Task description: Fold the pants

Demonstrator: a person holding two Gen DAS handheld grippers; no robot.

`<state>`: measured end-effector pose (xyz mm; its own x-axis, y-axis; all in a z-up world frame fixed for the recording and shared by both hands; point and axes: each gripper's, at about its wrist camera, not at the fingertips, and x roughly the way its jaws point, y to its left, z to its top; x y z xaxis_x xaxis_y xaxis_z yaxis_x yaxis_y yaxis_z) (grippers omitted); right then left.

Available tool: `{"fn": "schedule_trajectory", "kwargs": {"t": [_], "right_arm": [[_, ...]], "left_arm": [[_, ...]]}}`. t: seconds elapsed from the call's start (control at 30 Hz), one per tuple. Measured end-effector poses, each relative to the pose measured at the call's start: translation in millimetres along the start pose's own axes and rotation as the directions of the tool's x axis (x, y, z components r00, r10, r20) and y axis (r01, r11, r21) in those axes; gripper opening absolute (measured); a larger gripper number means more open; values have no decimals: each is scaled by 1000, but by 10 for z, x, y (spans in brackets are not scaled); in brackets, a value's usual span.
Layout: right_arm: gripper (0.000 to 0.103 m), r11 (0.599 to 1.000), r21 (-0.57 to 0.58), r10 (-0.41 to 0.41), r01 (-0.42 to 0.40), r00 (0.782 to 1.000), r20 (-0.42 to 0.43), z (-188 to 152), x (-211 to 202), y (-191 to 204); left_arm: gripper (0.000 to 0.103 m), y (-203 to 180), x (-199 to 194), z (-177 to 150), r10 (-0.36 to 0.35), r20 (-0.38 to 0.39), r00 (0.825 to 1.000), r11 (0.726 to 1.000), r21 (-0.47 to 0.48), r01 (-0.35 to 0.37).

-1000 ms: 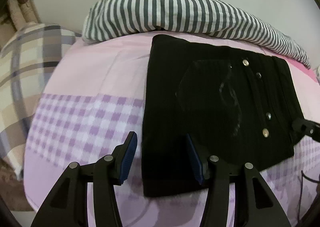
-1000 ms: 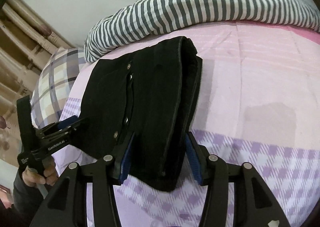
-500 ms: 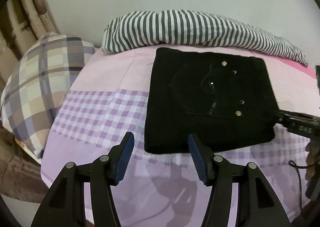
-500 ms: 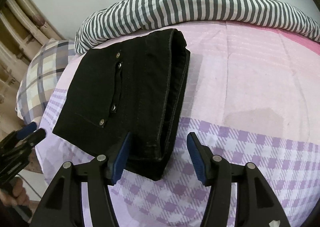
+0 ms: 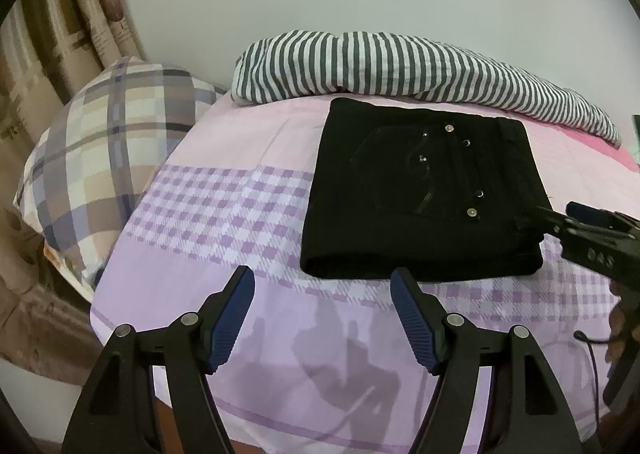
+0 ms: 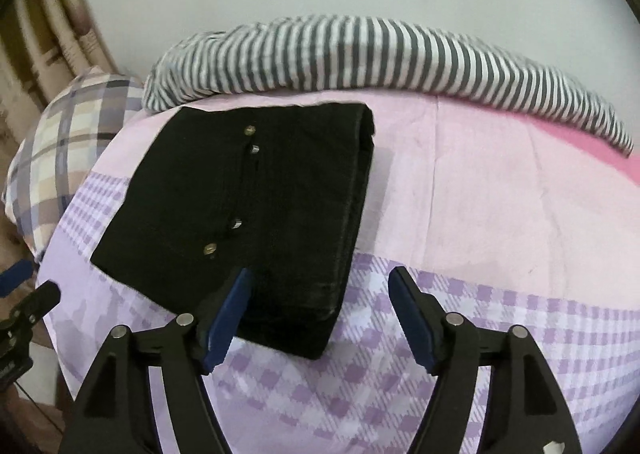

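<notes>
While both sets of jaws have just been opening and nothing lies between either pair of pads, the fold itself looks finished and the step in hand reads as letting go and backing off. From its own camera the left gripper (image 5: 322, 320) stands wide, its blue ribbed pads (image 5: 232, 324) hanging over bare bedsheet (image 5: 224, 210), with the near edge of the black pants (image 5: 416, 190) just beyond at about twelve to one o'clock and not touching. The right gripper (image 6: 320, 320) is likewise wide; its left pad sits in front of the near corner of the pants (image 6: 256, 214) at about eleven o'clock, but whether it brushes the cloth cannot be told, and the right pad is over checked sheet. The pants lie as a compact dark rectangle on the pink and purple sheet, rivets and a back pocket facing up, the stacked layers showing along the right-hand edge. Farther out, a striped duvet (image 5: 400, 66) is bunched against the wall at twelve o'clock and a plaid pillow (image 5: 108, 150) lies at nine to ten o'clock. In the left view the right gripper comes in at three o'clock, close to the bundle's right edge. My judgement is that little remains: the next move calls for drawing both tools clear without snagging a layer, or at most a light press to flatten the stack.
</notes>
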<state>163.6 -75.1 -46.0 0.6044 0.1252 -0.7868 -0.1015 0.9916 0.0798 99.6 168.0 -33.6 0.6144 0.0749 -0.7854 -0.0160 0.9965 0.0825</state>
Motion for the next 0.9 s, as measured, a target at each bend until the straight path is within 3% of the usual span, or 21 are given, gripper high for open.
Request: {"fn": "schedule_trajectory", "kwargs": {"t": [0.4,0.9], "right_arm": [[92,999,-41,18,-16,998,67,-177,-440,471],[95,997,-80,-6,12,997,72,-296,-482,673]], "left_arm": [[71,17,-29,-36,-1,5,1000,1000,-15,1],[71,-45,-20,-84,16,6,1000,1000,13,-16]]}}
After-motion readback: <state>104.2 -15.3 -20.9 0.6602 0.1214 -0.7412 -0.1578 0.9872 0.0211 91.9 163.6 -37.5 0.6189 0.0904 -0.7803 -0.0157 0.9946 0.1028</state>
